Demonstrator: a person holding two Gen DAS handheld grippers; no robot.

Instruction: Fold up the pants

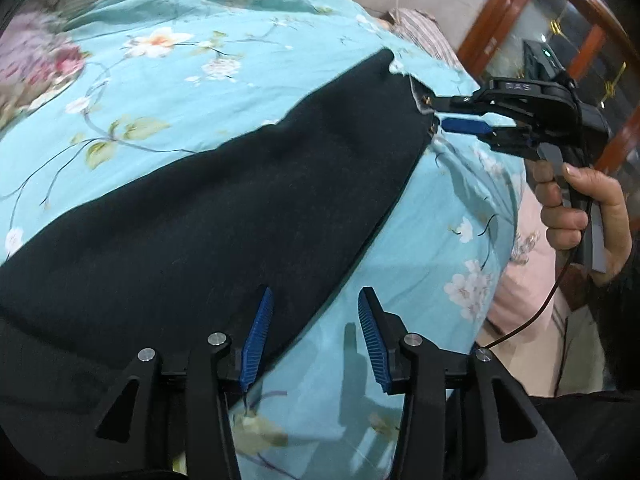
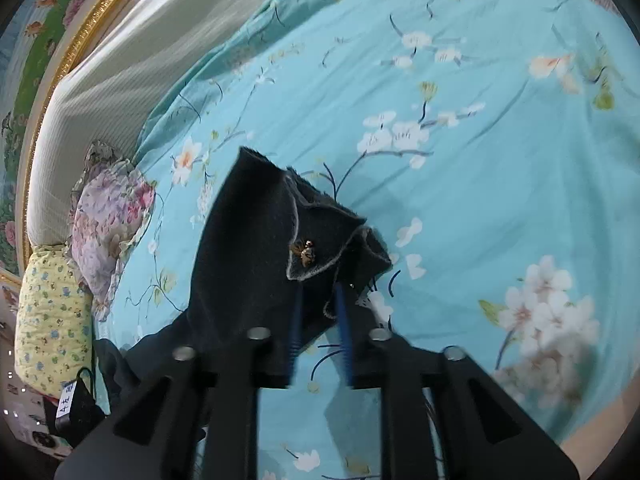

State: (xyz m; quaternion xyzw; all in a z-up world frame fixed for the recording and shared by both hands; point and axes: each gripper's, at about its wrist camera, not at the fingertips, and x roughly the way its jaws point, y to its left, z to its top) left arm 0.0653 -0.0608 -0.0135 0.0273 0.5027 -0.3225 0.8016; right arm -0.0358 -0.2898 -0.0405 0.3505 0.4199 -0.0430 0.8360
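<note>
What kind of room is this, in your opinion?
Most likely a bedroom: dark pants lie on a bed with a floral blue sheet, with pillows beside a padded headboard.

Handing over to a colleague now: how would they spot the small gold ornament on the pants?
Find the turquoise floral bedsheet, then the dark pants lying on it. At their rumpled end, near a pale-edged flap, sits the gold ornament, the only shiny metallic spot on the dark cloth.
</note>
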